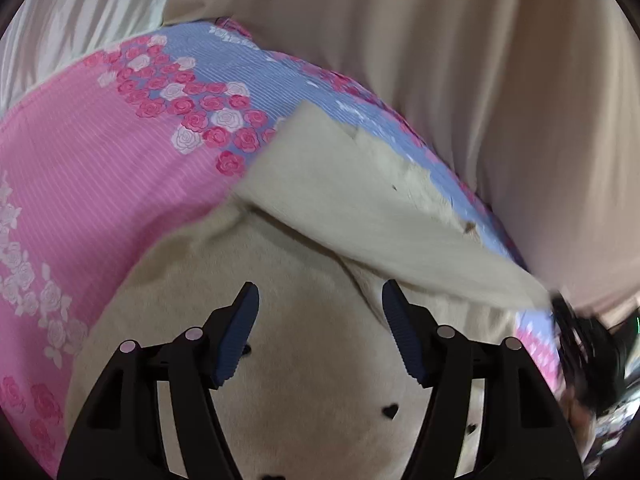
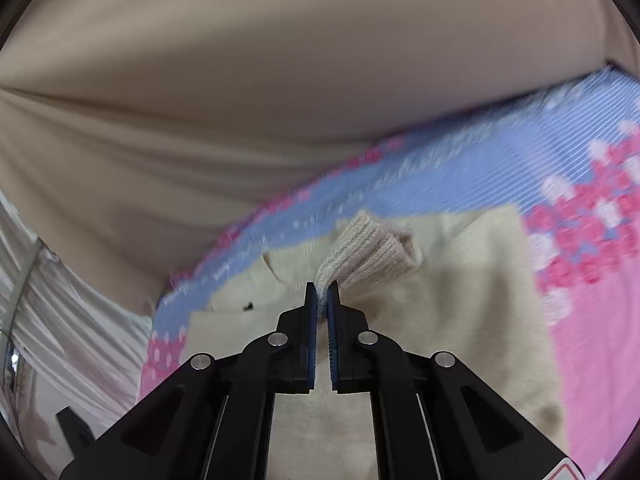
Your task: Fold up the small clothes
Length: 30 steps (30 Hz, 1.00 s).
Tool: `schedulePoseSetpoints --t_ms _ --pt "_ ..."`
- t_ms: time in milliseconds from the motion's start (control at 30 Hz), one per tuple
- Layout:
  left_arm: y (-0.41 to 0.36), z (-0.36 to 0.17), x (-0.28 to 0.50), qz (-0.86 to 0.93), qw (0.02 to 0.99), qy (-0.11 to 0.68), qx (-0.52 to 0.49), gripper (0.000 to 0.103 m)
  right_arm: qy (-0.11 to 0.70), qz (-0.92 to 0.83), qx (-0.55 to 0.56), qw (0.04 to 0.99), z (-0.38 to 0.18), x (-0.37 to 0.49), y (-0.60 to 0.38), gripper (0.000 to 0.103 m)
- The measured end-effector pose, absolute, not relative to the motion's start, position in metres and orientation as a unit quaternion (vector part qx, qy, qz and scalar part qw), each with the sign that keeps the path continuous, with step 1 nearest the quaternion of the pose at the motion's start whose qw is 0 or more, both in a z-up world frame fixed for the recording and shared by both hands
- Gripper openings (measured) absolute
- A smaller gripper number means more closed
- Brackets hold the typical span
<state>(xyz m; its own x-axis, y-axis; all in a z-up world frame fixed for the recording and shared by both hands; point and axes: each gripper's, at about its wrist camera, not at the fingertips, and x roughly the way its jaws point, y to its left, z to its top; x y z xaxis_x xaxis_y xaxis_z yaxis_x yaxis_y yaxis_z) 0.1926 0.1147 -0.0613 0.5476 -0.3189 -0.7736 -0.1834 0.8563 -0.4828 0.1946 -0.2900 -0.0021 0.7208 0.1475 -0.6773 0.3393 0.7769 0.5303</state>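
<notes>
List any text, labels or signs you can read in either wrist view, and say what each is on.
Nothing is legible.
White script on the blue band of the bed sheet: too blurred to read in either view.
Red-edged warning label on the right gripper body, bottom edge of the right wrist view: cut off, unreadable.
Cream sweater: black heart marks only, no words.

Cream sweater (image 1: 304, 360) on pink-and-blue floral bedsheet (image 1: 100, 168).

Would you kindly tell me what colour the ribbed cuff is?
Cream-beige, like the sweater; the ribbed cuff shows best in the right wrist view.
</notes>
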Motion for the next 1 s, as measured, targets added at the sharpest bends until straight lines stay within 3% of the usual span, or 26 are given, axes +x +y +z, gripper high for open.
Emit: schedulePoseSetpoints --t_ms 167,333,367,400,500,567,700,767,833,900,967,1000 --pt "0.122 -0.089 0.227 -0.052 0.797 0.500 -0.335 0.064 0.481 -0.104 0.320 0.809 -0.083 0.184 -0.307 0.006" --pt "0.125 -0.111 0.253 -0.036 0.772 0.506 -0.383 0.063 0.462 -0.103 0.344 0.811 -0.084 0.179 -0.305 0.010" --pt "0.127 -0.114 0.255 -0.029 0.770 0.504 -0.391 0.057 0.462 -0.105 0.342 0.811 -0.083 0.181 -0.305 0.008" --pt "0.130 -0.115 0.257 -0.017 0.771 0.501 -0.393 0.039 0.456 -0.106 0.339 0.816 -0.077 0.181 -0.305 0.007" --pt "0.134 -0.109 0.262 -0.003 0.788 0.497 -0.364 0.013 0.420 -0.113 0.327 0.839 -0.048 0.173 -0.307 0.006" --pt "0.135 -0.110 0.263 -0.003 0.797 0.499 -0.341 0.013 0.421 -0.129 0.314 0.841 -0.049 0.164 -0.311 0.004" --pt "0.131 -0.124 0.266 0.018 0.796 0.521 -0.308 0.013 0.503 -0.165 0.303 0.793 -0.103 0.155 -0.327 0.000" --pt "0.130 -0.120 0.264 0.011 0.799 0.523 -0.296 0.015 0.477 -0.164 0.328 0.799 -0.092 0.142 -0.330 0.000" --pt "0.130 -0.113 0.259 -0.003 0.804 0.519 -0.290 0.025 0.457 -0.167 0.319 0.813 -0.074 0.134 -0.328 0.014" --pt "0.133 -0.105 0.250 -0.015 0.811 0.511 -0.284 0.044 0.452 -0.153 0.304 0.824 -0.059 0.133 -0.327 0.019" --pt "0.136 -0.098 0.242 -0.018 0.822 0.502 -0.267 0.046 0.455 -0.138 0.286 0.832 -0.052 0.147 -0.327 0.032" --pt "0.137 -0.096 0.238 -0.018 0.826 0.500 -0.260 0.049 0.458 -0.135 0.282 0.832 -0.052 0.154 -0.328 0.050"
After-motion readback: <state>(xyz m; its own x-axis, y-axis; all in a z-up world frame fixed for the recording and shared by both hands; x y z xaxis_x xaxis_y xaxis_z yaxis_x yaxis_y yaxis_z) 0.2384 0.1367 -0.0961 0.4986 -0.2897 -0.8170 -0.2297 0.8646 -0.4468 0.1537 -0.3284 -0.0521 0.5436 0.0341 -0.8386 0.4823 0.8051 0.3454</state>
